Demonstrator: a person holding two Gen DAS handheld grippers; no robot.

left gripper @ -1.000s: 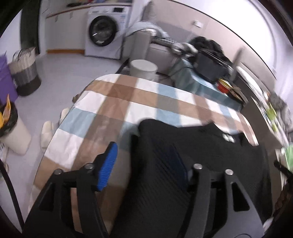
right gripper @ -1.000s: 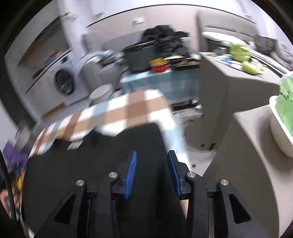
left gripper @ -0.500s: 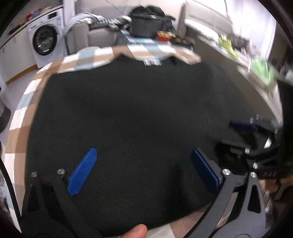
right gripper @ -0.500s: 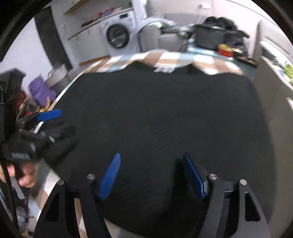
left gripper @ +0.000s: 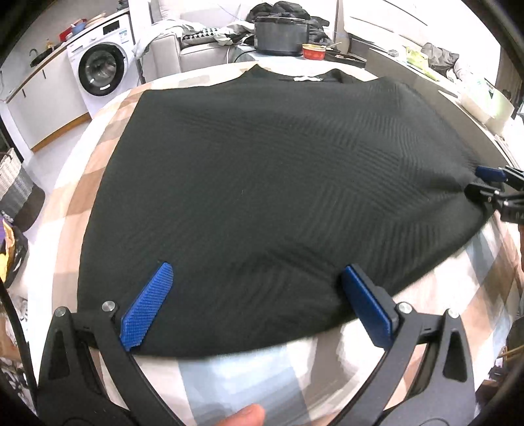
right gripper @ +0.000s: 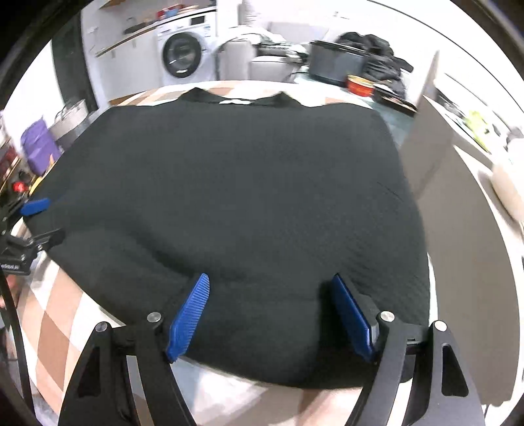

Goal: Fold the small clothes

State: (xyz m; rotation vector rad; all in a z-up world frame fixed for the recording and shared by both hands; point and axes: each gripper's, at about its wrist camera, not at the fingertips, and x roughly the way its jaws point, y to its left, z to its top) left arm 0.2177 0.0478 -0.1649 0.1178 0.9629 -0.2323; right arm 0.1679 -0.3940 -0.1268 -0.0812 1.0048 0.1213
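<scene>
Both grippers have swung inward from the garment's outer edges since a second ago and now sit over its near hem, and the black ribbed top (left gripper: 278,183) that was bunched under them lies spread flat across the worktop (left gripper: 235,377), which is covered by a tan, white and pale blue checked cloth. Its collar, with a white label, points toward the far side. The left gripper (left gripper: 255,295) stands with its jaws released at their widest, the blue pads (left gripper: 147,311) hovering over the hem near the left corner with nothing pinched between them. The right gripper (right gripper: 268,311) is over the hem near the right corner, its jaws opening, the fabric lying loose beneath them rather than clamped. A washing machine (left gripper: 98,65) stands against the far wall, and a dark pot (left gripper: 281,31) sits on a further table behind the worktop.
</scene>
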